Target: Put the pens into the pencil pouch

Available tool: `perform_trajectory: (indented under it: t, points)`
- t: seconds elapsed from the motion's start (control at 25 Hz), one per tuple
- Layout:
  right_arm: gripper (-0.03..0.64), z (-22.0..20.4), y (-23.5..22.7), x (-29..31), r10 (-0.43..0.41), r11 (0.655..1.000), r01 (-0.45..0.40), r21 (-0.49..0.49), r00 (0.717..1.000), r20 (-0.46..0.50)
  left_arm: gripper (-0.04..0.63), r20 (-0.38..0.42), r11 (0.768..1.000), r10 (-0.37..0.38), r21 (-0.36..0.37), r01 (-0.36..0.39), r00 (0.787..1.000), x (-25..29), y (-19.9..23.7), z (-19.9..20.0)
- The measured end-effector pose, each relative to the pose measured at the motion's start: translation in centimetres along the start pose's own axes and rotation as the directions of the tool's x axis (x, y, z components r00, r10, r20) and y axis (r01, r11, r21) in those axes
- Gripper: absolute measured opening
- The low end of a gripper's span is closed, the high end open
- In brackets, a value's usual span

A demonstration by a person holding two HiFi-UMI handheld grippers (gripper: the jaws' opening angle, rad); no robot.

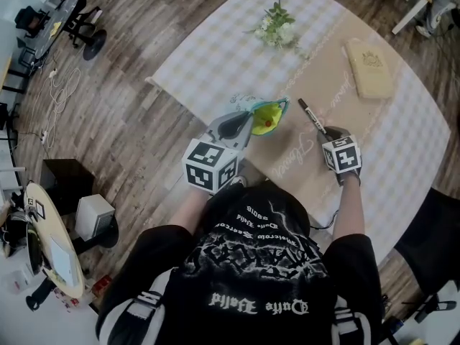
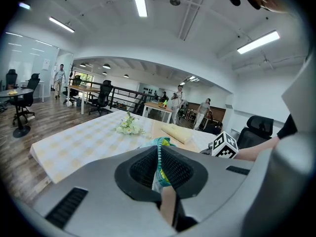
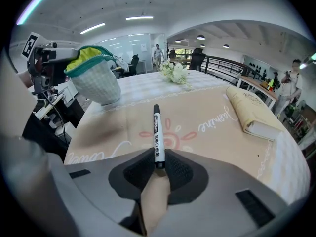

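Two grippers are in use. My left gripper [image 2: 159, 168] has its fingers nearly together, pinching the zip edge of the pencil pouch [image 1: 267, 115]. The pouch hangs just ahead of these fingertips, clear of the table [image 1: 208, 60], with its mouth open and yellow lining showing.

My right gripper [image 3: 158, 163] has its fingers closed to a narrow gap on the rear end of a black-and-white pen [image 3: 157, 131]. The pads press on both sides of the barrel. The pen projects straight ahead of these fingers, cap end farthest out, over the beige mat [image 3: 197, 112].

The pouch is to the left of my right fingers, well apart from the pen tip. A notebook [image 3: 252, 113] lies ahead to their right, and flowers [image 3: 174, 72] lie beyond.
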State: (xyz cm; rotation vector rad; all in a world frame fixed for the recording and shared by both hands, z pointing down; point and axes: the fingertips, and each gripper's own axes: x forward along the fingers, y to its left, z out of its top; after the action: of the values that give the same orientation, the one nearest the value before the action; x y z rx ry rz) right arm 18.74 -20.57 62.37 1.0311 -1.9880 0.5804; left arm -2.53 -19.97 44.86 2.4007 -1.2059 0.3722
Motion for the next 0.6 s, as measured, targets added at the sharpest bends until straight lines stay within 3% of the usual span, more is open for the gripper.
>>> perform_trajectory:
  t: [0.2, 0.6]
  points:
    - [0.075, 1.8, -0.1, -2.3, -0.060, 0.998, 0.062, -0.013, 0.992, 0.107, 0.035, 0.009, 1.000, -0.006, -0.010, 0.006, 1.000, 0.2, -0.2, 0.0]
    - [0.075, 3.7, 1.2, -8.0, -0.119, 0.983, 0.141, -0.115, 0.975, 0.187, 0.035, 0.018, 0.999, -0.030, -0.039, 0.031, 0.999, 0.1, -0.6, -0.3]
